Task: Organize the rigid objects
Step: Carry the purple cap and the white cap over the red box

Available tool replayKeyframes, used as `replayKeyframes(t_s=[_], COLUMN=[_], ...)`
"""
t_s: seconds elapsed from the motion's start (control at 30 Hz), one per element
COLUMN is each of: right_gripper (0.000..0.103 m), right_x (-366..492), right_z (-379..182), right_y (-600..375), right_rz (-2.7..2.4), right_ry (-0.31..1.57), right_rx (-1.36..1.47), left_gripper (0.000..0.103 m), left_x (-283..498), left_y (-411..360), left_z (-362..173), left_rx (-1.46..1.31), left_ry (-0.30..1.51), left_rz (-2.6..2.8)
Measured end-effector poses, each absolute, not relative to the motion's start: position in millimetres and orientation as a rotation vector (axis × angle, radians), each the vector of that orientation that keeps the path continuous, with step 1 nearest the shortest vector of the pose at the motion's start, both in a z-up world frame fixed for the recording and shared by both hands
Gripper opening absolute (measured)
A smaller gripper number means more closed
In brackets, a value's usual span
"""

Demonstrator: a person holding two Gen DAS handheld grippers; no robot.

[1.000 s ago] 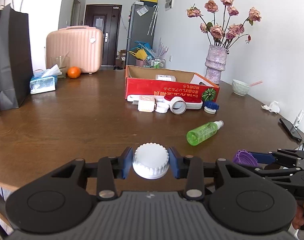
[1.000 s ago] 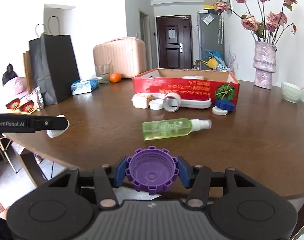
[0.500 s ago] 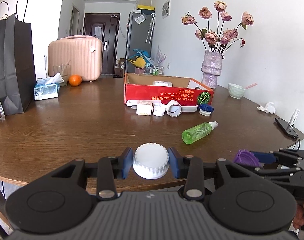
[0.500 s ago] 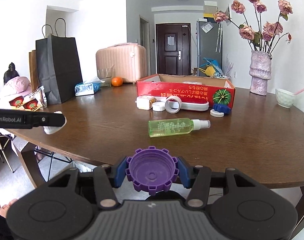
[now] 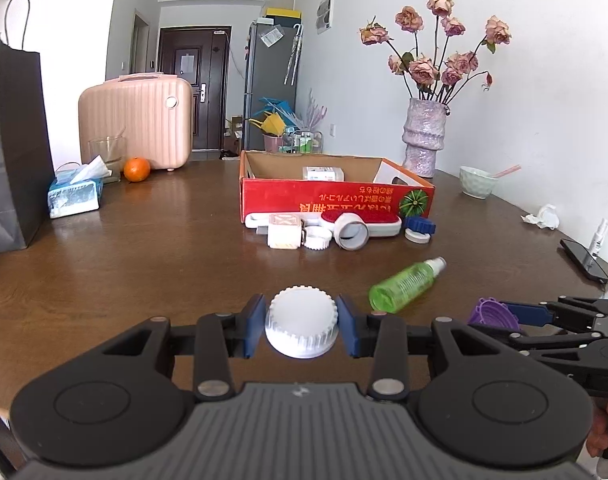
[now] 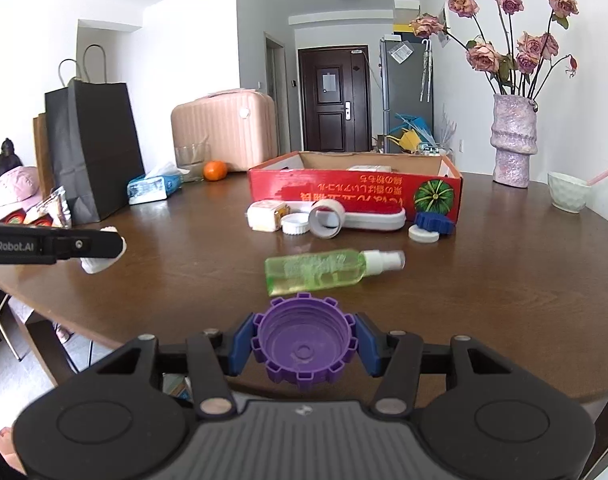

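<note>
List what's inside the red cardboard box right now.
Inside the red cardboard box, a white labelled container lies near the back and a white card leans at the right end. The front wall hides the floor, so anything lying low can't be seen.

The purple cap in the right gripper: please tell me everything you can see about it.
The purple cap looks like hard plastic: round, with square teeth around its rim. Its open side faces the camera, showing inner thread rings and a small bump in the middle. The right gripper holds it, one blue pad pressing on each side, in the air near the table edge. Nothing else touches it.
</note>
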State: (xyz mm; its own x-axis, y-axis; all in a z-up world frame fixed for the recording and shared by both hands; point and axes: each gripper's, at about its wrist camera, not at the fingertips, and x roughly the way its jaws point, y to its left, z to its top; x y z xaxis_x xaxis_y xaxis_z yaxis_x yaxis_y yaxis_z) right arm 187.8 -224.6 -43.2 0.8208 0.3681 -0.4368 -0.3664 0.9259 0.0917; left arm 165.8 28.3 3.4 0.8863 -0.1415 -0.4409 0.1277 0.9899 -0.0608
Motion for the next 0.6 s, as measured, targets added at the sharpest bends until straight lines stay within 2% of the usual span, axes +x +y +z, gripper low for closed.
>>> replayKeyframes(t_s=[0.47, 0.6], right_gripper=[0.052, 0.052], right_x=[286, 329], right_z=[-15, 0], right_y=[-227, -231], right_rz=[0.364, 0.353], right_ry=[0.449, 0.44], right_rx=[-0.022, -0.022], left_gripper=[0.039, 0.04], left_x=[282, 320], left_y=[32, 34], left_z=[26, 41], left_rx=[0.006, 0.042], left_ry=[0.421, 0.355], left_rz=[-0.11, -0.082])
